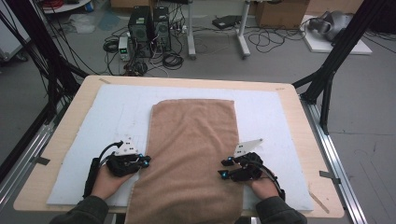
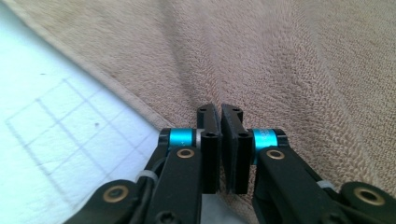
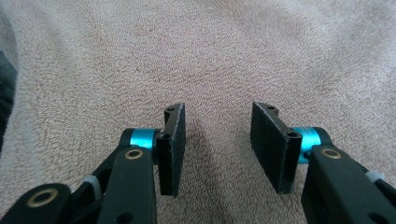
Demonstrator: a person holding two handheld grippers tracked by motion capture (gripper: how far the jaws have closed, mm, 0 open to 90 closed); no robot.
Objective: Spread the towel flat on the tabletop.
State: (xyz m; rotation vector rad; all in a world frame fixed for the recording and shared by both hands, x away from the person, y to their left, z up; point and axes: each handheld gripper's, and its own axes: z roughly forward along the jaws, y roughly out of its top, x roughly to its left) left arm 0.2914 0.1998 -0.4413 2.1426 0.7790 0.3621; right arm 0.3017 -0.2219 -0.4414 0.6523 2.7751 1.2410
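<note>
A brown towel (image 1: 191,158) lies lengthwise down the middle of the white mat (image 1: 266,116) that covers the table (image 1: 299,107). Its far end stops short of the mat's far edge, and its near end hangs over the table's near edge. It looks already doubled into a long strip, though the layers cannot be counted from the high view, so that is a guess.

The left gripper (image 1: 145,161) sits at the towel's left edge, toward the near-left corner of the mat. In the left gripper view its jaws stand almost together with only a thin slit between them, and the cloth's hem (image 2: 116,88) runs up to them — creases in the pile fan out from the tips, so the left gripper (image 2: 219,112) seems to be pinching a fold of the edge, but the pinch itself is hidden behind the pads.

The right gripper (image 1: 223,168) is at the towel's right edge, level with the left. Its jaws stand apart over flat pile, nothing between the pads (image 3: 173,144) — released, not yet gripping.

By my reading, the work is at the start of a fold: one side perhaps caught, the other side still to be grasped, then the near end to be lifted and carried toward the far edge.
</note>
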